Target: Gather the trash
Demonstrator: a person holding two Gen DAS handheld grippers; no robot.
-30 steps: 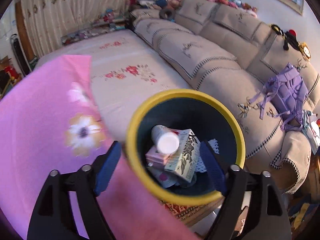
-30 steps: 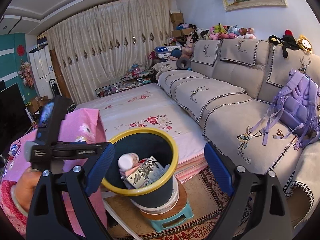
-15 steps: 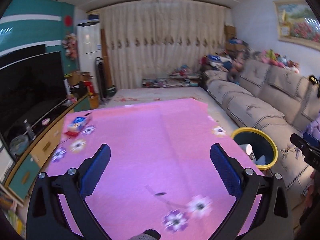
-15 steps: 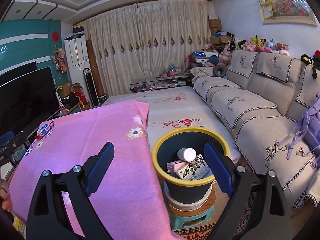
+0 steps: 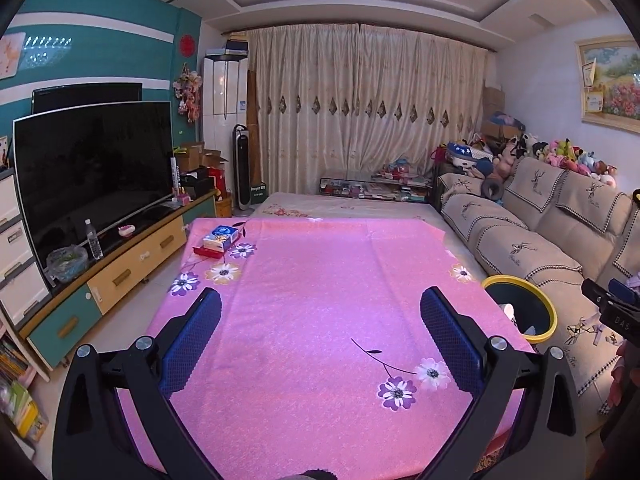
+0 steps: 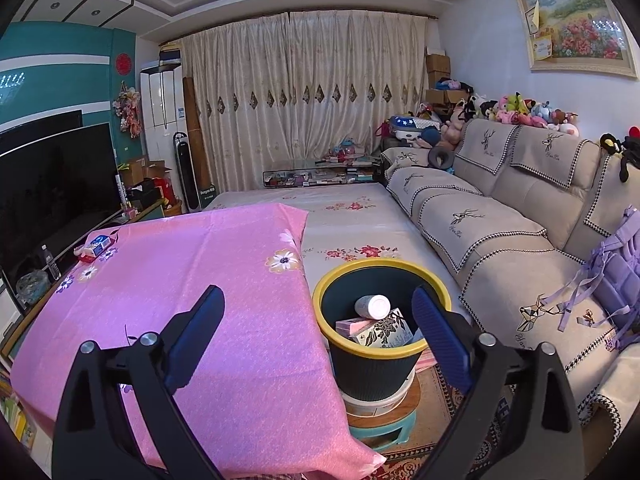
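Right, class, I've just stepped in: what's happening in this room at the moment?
A person is collecting trash with a handheld gripper in each hand. Both the left gripper and right gripper have their jaws open and hold nothing. The yellow-rimmed bin, beside the table with the pink cloth, already holds a bottle and cartons. A blue box sits at the table's far corner.

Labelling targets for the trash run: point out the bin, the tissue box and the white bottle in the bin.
bin (image 6: 362, 368): right wrist view, on its dark ribbed front wall.
tissue box (image 5: 221, 236): left wrist view, on its blue top face.
white bottle (image 6: 378, 306): right wrist view, on its round white end.
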